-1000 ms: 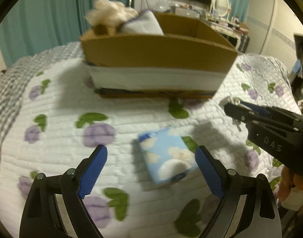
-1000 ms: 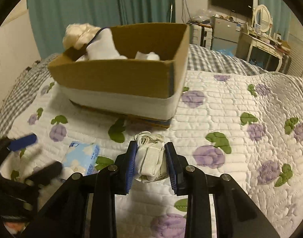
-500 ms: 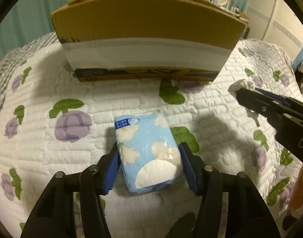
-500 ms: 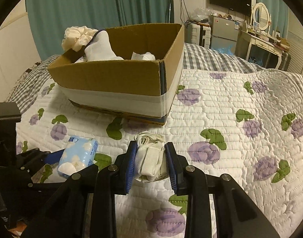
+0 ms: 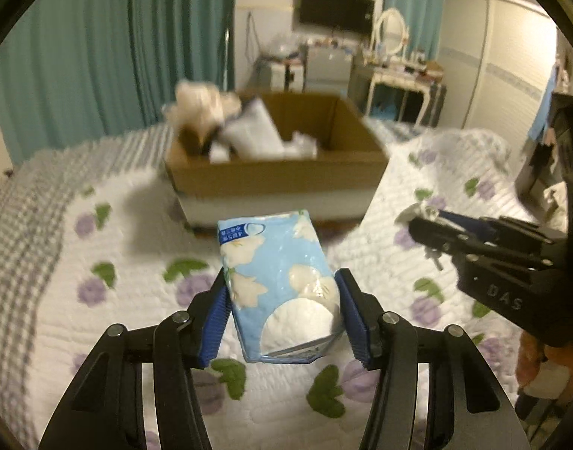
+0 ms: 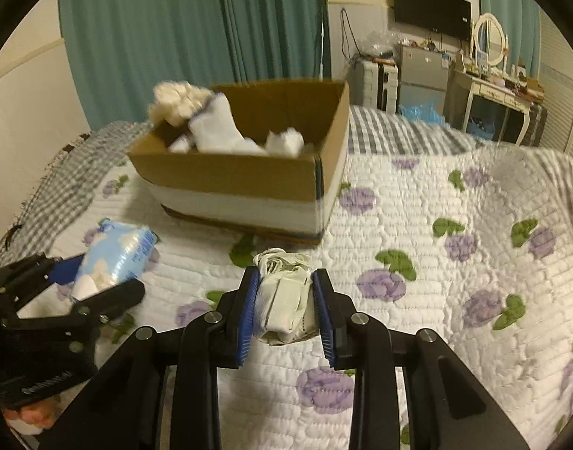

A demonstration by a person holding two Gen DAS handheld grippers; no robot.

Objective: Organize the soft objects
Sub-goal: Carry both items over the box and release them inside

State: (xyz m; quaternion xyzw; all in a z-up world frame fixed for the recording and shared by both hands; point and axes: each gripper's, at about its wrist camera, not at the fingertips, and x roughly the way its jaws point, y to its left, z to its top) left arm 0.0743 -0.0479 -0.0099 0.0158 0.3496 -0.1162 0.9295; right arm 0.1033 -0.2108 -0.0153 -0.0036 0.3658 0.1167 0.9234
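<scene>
— How far is the sorting going?
— Several white soft things are lying in the cardboard box (image 6: 248, 172) on the quilt (image 6: 436, 262) — two are waiting outside.
— And the tongs?
— The left gripper (image 5: 282, 318) is squeezing the blue tissue pack (image 5: 278, 285), raised and facing the box's near wall; the right gripper (image 6: 284, 307) is pinching a white cloth bundle (image 6: 284, 300), low over the quilt.

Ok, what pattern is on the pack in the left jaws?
Light blue tissue pack with white flowers; clearest in left wrist view.
</scene>
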